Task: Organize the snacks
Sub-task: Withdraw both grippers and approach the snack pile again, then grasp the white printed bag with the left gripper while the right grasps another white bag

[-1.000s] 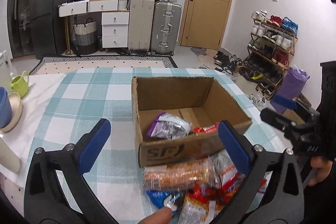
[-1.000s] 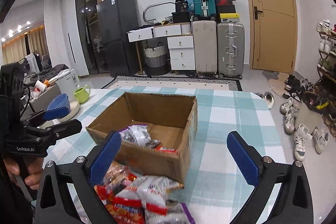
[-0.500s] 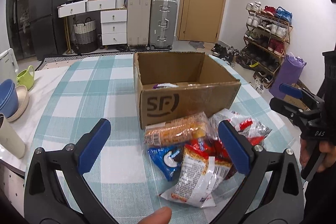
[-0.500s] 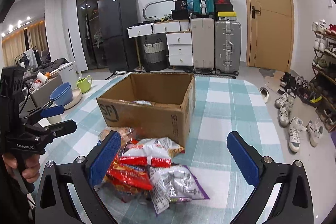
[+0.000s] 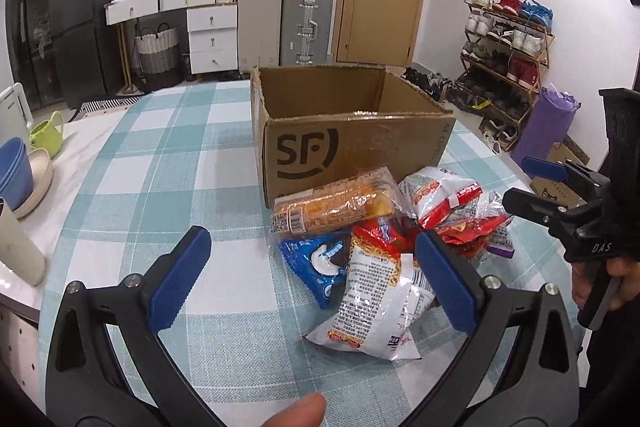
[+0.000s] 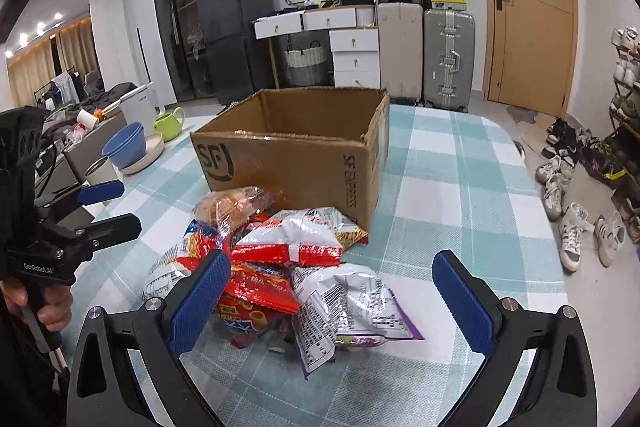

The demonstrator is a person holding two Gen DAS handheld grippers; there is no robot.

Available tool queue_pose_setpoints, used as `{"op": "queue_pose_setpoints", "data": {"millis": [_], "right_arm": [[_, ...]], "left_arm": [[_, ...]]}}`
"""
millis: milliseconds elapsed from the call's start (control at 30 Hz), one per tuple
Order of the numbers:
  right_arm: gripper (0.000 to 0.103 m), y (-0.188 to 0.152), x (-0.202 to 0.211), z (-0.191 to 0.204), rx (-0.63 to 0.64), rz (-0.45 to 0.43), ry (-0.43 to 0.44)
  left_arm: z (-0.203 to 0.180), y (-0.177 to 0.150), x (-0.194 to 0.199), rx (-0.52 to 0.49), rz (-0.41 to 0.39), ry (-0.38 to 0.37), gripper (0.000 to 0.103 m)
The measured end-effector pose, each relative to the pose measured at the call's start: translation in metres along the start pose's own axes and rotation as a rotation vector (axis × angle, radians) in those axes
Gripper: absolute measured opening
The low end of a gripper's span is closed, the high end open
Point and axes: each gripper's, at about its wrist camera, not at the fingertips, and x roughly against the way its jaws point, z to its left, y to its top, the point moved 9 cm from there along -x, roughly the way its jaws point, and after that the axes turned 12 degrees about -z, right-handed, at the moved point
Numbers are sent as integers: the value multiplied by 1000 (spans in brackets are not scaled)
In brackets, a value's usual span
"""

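A brown cardboard box (image 5: 352,151) marked SF stands open on the checked tablecloth; it also shows in the right wrist view (image 6: 296,163). A pile of snack packets lies in front of it: an orange biscuit pack (image 5: 332,207), a blue cookie pack (image 5: 320,263), a white noodle pack (image 5: 376,311), red and white bags (image 6: 288,239) and a purple-edged bag (image 6: 352,311). My left gripper (image 5: 308,275) is open and empty, low over the blue pack. My right gripper (image 6: 332,291) is open and empty, low over the pile's near side.
Blue bowls (image 5: 12,175), a beige plate, a green watering can (image 5: 48,135) and a pale cup (image 5: 18,251) stand at the table's left edge. The table's right edge drops to a floor with shoes (image 6: 576,235). Suitcases and drawers stand behind.
Both grippers have pulled back and dropped lower; the view went from looking down into the box to looking at its front and the snack pile. Both stay open.
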Motion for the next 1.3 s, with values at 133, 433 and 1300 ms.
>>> {"op": "queue_pose_setpoints", "data": {"millis": [133, 433, 1300], "right_arm": [[102, -6, -5, 2, 13, 24, 9], [102, 0, 10, -25, 34, 10, -52], [102, -37, -21, -35, -51, 119, 9]], "left_arm": [[-4, -8, -8, 11, 50, -42, 102], [-16, -23, -16, -46, 101, -82, 102], [-41, -71, -49, -86, 220, -159, 98]]}}
